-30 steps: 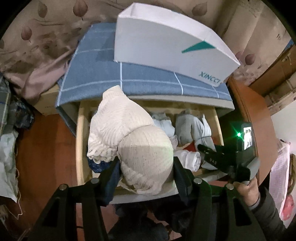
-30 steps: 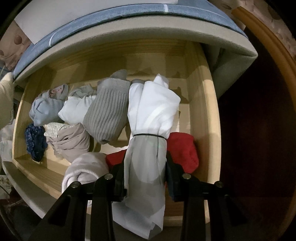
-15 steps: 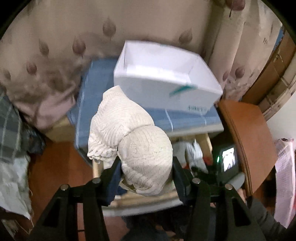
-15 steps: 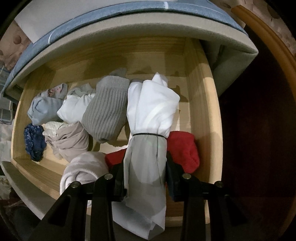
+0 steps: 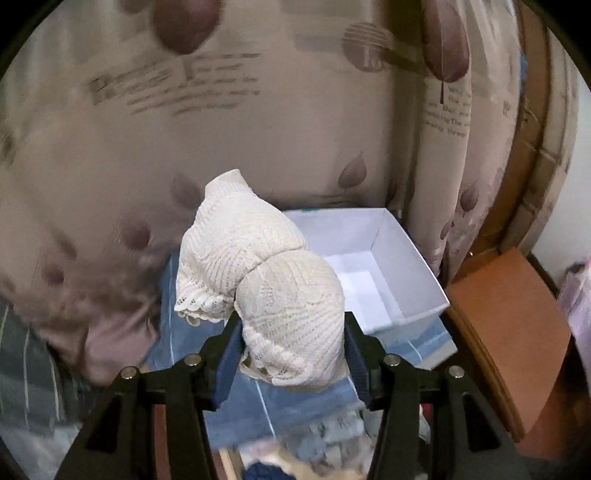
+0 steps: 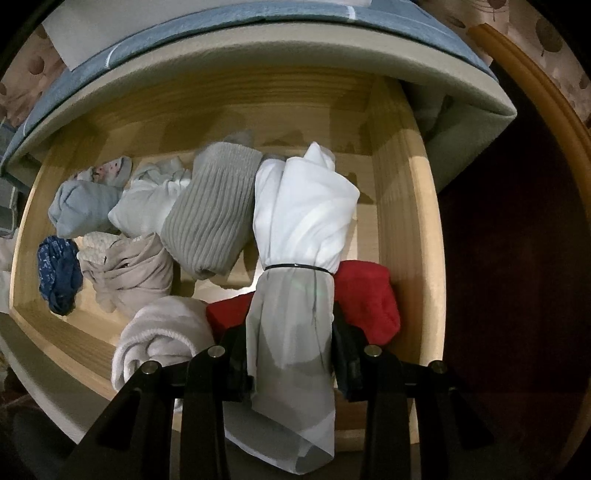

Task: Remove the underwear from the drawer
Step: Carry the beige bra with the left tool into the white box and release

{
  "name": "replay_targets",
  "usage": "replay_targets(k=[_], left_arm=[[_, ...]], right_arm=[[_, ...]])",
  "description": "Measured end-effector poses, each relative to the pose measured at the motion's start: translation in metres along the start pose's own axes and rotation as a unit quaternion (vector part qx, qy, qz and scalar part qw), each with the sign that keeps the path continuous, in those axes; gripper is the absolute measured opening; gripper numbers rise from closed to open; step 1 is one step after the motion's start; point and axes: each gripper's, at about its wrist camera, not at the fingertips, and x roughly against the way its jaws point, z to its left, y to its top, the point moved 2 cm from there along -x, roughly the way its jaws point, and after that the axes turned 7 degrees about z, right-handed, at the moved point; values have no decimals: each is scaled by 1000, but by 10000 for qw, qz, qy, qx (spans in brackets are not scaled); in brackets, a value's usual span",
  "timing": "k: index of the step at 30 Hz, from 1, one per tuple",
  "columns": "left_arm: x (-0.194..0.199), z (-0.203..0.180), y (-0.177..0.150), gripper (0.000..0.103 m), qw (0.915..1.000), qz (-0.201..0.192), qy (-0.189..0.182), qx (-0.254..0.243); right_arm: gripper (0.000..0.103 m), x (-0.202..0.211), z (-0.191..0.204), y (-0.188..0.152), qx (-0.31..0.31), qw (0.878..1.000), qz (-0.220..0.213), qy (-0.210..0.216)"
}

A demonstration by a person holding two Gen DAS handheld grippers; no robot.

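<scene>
the left wrist view looks forward and somewhat downward along its own fingers, close behind a cream lace bundle (image 5: 280, 295), toward a far leaf-print curtain (image 5: 258, 129) and an open white box (image 5: 384, 273) on a blue checked cloth (image 5: 251, 413). the right wrist view points almost straight down from close above into an open wooden drawer (image 6: 399, 206) of rolled garments. both views share the blue checked cloth (image 6: 229, 22), the curtain, and the drawer's clothes, seen blurred at the left view's near edge.
</scene>
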Motion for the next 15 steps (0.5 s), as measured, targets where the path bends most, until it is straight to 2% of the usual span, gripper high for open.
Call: replay_targets(k=[3, 7, 11, 15], left_arm=[[-28, -1, 21, 53, 9999, 36, -80, -144], [-80, 1, 34, 53, 9991, 390, -71, -143], [-121, 3, 26, 53, 9971, 757, 69, -81], [-141, 7, 13, 53, 9952, 967, 100, 63]], right_arm=[[32, 0, 4, -1, 29, 10000, 6, -38], [32, -2, 7, -1, 53, 10000, -11, -64], [33, -4, 6, -3, 61, 10000, 2, -47], [33, -4, 9, -3, 115, 9999, 1, -92]])
